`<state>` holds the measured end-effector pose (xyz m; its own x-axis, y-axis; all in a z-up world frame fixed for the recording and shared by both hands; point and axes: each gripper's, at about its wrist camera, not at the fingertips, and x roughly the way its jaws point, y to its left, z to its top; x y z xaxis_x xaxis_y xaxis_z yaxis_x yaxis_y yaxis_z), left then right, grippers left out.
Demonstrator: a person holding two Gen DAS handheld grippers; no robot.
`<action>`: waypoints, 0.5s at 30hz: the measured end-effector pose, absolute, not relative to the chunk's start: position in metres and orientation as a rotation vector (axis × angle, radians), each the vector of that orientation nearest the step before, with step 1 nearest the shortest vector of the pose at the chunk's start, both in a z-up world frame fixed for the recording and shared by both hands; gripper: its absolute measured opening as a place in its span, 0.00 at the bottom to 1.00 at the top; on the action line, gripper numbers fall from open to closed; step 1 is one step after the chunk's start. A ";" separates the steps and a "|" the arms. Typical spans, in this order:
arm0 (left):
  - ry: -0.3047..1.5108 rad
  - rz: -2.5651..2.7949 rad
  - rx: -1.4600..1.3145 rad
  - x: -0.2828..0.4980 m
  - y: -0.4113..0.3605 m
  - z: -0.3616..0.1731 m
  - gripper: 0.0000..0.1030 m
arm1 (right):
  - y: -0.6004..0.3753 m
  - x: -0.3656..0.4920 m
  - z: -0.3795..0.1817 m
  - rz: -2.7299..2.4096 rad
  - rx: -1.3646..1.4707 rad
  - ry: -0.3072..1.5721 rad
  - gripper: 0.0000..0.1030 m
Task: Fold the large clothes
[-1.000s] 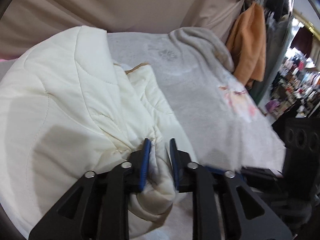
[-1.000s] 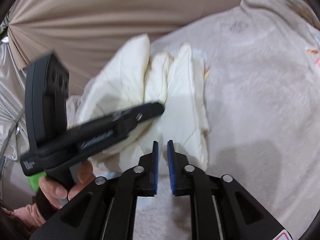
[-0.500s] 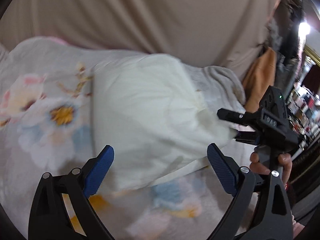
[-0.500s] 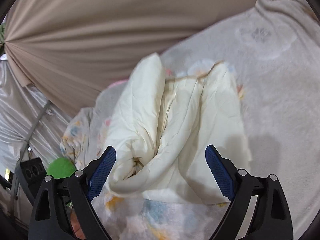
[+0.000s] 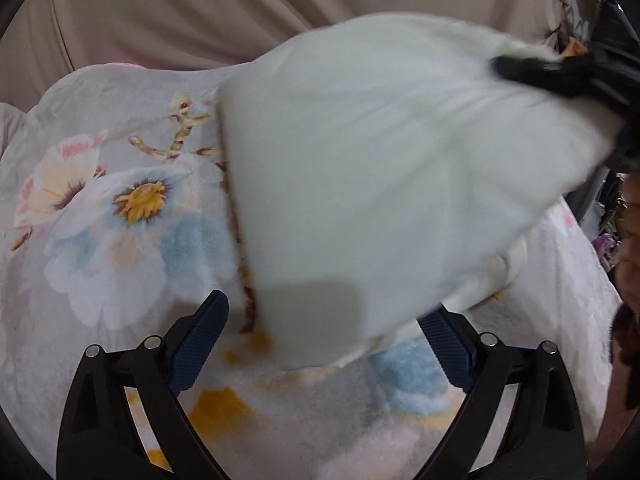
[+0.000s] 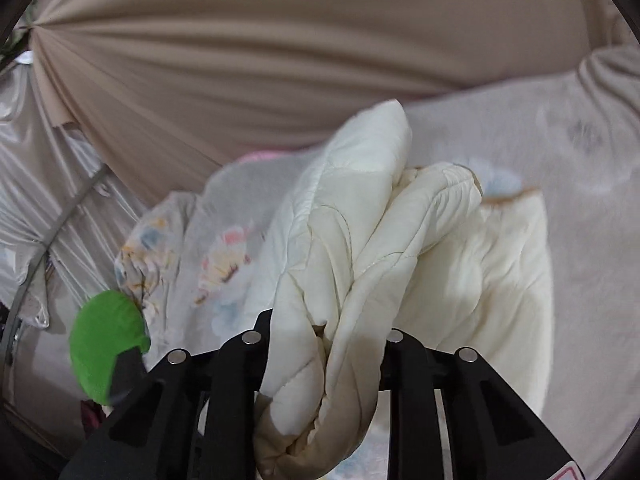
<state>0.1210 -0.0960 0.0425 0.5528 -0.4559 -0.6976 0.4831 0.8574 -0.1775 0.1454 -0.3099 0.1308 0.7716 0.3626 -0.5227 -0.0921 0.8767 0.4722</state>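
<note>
A cream quilted jacket [image 5: 380, 184] lies folded on a floral blanket [image 5: 120, 216]. In the left wrist view its right side is lifted and blurred, held by my right gripper [image 5: 560, 72] at the upper right. My left gripper [image 5: 328, 344] is open and empty, its blue pads either side of the jacket's near edge. In the right wrist view my right gripper [image 6: 328, 344] is shut on a thick bunched fold of the jacket [image 6: 360, 280], which hides the fingertips.
A beige curtain [image 6: 280, 60] hangs behind the bed. A silvery sheet [image 6: 48, 208] and a metal pole stand at the left. The green handle end of the left gripper [image 6: 106, 344] shows at lower left. The grey blanket [image 6: 580, 160] stretches to the right.
My right gripper went from wide open to shut on the jacket's fold and lifted it. My left gripper let go earlier and stays open, now closer to the jacket's edge.
</note>
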 end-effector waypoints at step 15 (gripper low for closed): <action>0.873 -0.563 0.065 0.129 -0.104 0.027 0.80 | -0.408 0.130 0.009 0.119 0.581 0.698 0.28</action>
